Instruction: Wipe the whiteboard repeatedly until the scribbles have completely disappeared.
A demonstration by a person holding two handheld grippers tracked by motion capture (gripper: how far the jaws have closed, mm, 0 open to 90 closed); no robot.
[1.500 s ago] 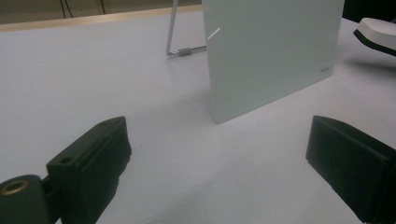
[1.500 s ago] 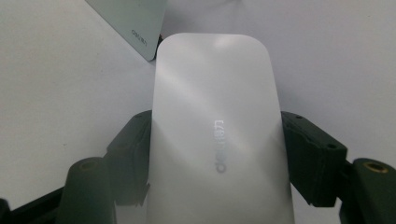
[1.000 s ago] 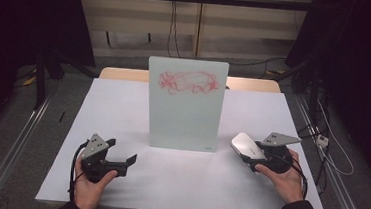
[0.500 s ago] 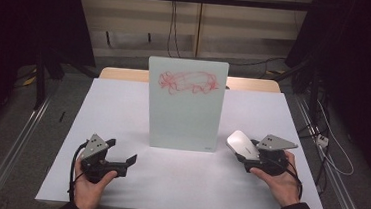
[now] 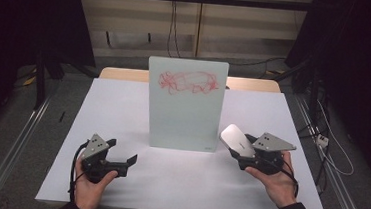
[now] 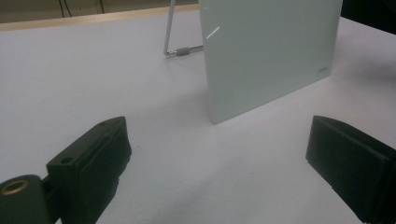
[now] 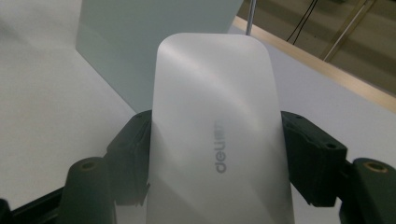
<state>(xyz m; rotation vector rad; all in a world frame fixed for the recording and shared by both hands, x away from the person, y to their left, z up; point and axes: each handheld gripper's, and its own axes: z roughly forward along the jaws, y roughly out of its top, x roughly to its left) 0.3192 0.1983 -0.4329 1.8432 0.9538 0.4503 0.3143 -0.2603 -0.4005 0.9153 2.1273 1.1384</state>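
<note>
**Eraser carried in toward the standing board**

Since a second ago the right gripper [image 5: 236, 147] has shifted left across the counter, bringing the white eraser [image 5: 237, 139] from well right of the board to just beside its near right corner; the left gripper [image 5: 121, 157] has kept its place.

The right gripper's jaws are clamped on the eraser, one black jaw pressing each long side, as the right gripper view shows. The eraser [image 7: 218, 130] is a smooth white oblong with rounded corners and grey lettering on its upper face; its rounded far end juts out past the jaws toward the board. In the high view it sits tilted, above the counter rather than lying on it, with its far end close to the board's lower right corner. Whether it touches the board cannot be told.

The left gripper's jaws stand wide apart with nothing between them; in the left gripper view only bare white counter [image 6: 187, 158] lies between the two black jaws. This gripper is at the near left of the counter, well apart from the board.

The whiteboard [image 5: 186, 107] stands upright in the middle of the counter, propped from behind by a thin wire stand [image 6: 175, 44]. A red scribble [image 5: 187, 82] runs across its upper part; the rest of its face is blank.

The white counter [image 5: 123, 104] bears both hands at its near edge.
</note>
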